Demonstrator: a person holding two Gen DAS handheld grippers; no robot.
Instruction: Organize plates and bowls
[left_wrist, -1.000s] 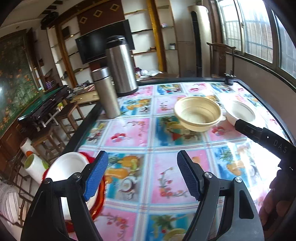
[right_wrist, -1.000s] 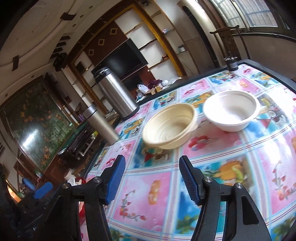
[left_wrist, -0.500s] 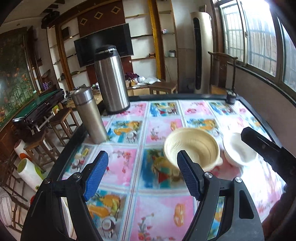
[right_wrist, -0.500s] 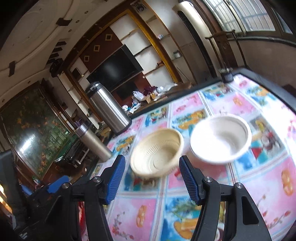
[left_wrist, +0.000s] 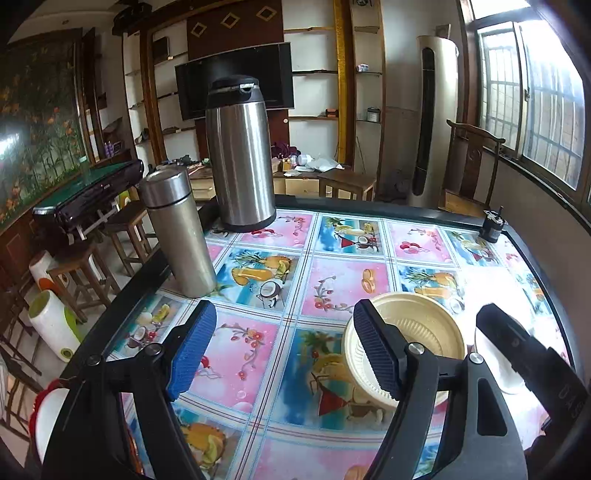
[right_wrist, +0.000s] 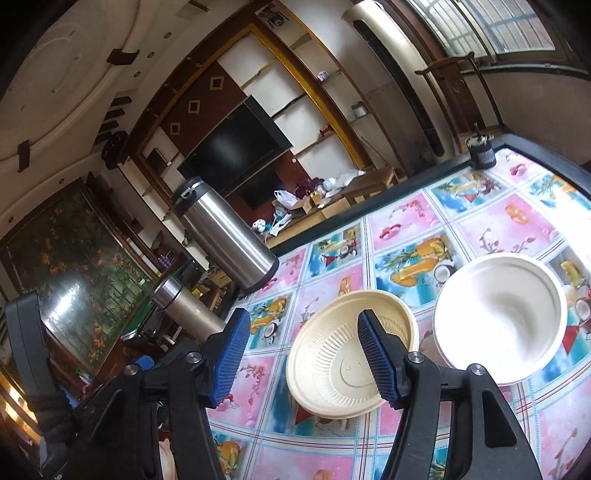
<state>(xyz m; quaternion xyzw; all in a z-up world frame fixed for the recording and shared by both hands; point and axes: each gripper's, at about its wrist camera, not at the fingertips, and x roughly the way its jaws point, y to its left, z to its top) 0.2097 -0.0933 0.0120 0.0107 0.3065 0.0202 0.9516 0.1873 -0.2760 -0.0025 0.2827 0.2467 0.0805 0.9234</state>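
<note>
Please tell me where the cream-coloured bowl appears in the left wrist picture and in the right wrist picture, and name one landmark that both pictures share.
Left wrist view: the cream bowl sits lower right, partly behind the left gripper's right finger.
Right wrist view: the cream bowl sits lower centre, partly behind the right gripper's right finger, with the white bowl to its right.
Shared landmark: the tall steel thermos, standing at the table's far left.

Two bowls upright on the tabletop, side by side, rims almost touching. Cream bowl on the left, ribbed inside, empty, sitting at a slight tilt. White bowl to its right, smooth, empty. White plate with red rim at near left edge.
</note>
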